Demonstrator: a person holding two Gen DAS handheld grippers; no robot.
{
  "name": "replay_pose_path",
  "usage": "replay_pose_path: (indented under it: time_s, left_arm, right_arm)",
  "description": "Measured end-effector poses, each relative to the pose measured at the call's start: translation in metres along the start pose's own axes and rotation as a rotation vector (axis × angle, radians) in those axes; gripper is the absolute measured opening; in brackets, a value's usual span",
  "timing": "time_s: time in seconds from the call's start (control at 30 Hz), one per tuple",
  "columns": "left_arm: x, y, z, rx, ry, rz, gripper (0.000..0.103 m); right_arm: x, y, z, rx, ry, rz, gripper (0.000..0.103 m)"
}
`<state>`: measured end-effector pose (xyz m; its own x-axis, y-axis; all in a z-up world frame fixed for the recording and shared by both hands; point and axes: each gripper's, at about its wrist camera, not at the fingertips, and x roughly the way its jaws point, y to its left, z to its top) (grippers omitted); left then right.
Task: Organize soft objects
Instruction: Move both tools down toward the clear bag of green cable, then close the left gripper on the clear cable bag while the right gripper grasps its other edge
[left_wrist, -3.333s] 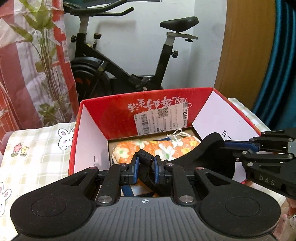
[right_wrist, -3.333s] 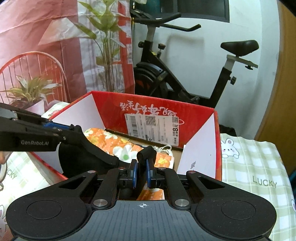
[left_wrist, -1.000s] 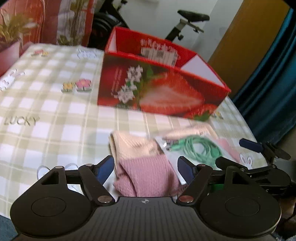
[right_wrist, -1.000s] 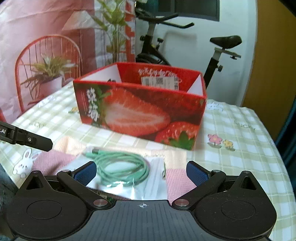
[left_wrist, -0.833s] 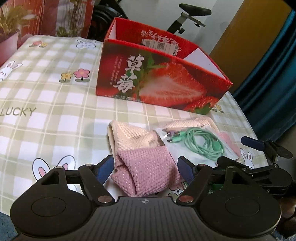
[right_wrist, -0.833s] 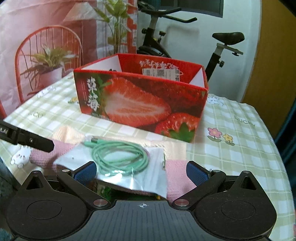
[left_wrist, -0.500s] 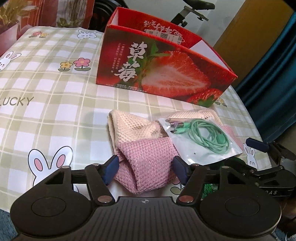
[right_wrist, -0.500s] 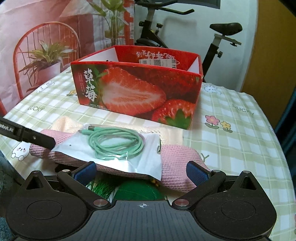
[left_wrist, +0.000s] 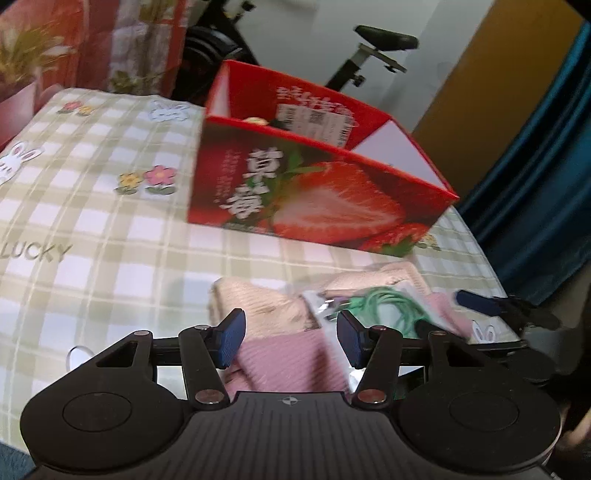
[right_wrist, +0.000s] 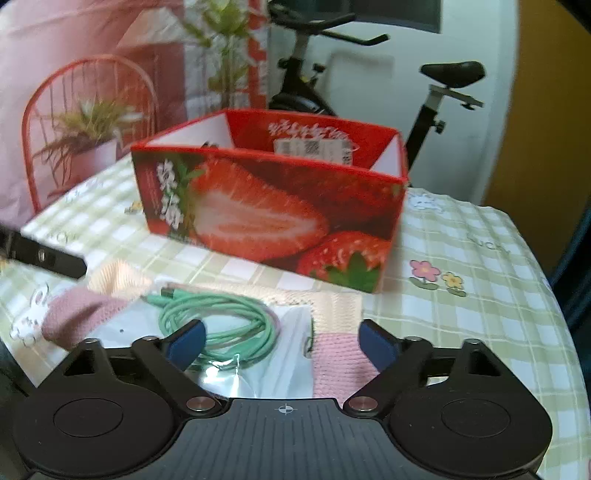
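Observation:
A pink and cream knitted cloth (left_wrist: 280, 354) lies on the checked tablecloth in front of the red strawberry box (left_wrist: 314, 199). A clear bag with a green cable (right_wrist: 221, 317) lies on top of it. My left gripper (left_wrist: 291, 339) is closing, its blue pads on either side of the cloth's pink end, with no clear press on it. My right gripper (right_wrist: 282, 345) is also closing, and the bag and the pink cloth (right_wrist: 340, 358) lie between its wide pads. The box (right_wrist: 266, 214) stands open-topped just beyond. One fingertip (left_wrist: 480, 301) of the right gripper shows at the right of the left wrist view.
An exercise bike (right_wrist: 443, 96) stands behind the table. A potted plant (right_wrist: 88, 140) and a red wire chair are at the back left. A blue curtain (left_wrist: 546, 177) hangs at the right. The table's near edge runs close under both grippers.
Both grippers came back from the box to the cloth at the table's near edge. The left jaws have narrowed around the pink end, and the right jaws have started to narrow.

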<state>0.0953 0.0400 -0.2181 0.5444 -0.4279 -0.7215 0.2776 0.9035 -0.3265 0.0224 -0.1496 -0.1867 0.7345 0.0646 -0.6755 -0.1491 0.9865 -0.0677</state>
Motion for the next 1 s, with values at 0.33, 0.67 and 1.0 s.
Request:
replay_pose_path:
  time_s: [0.33, 0.67, 1.0]
  left_arm:
    - [0.039, -0.025, -0.005, 0.008, 0.111, -0.089, 0.057]
    - [0.073, -0.008, -0.014, -0.098, 0.141, -0.152, 0.058]
    - [0.069, -0.003, -0.019, -0.124, 0.109, -0.202, 0.05]
  right_arm:
    - [-0.001, 0.0, -0.02, 0.02, -0.018, 0.047, 0.076]
    - [0.005, -0.01, -0.029, 0.091, -0.018, 0.106, 0.072]
    - [0.004, -0.01, -0.026, 0.129, -0.008, 0.148, 0.06]
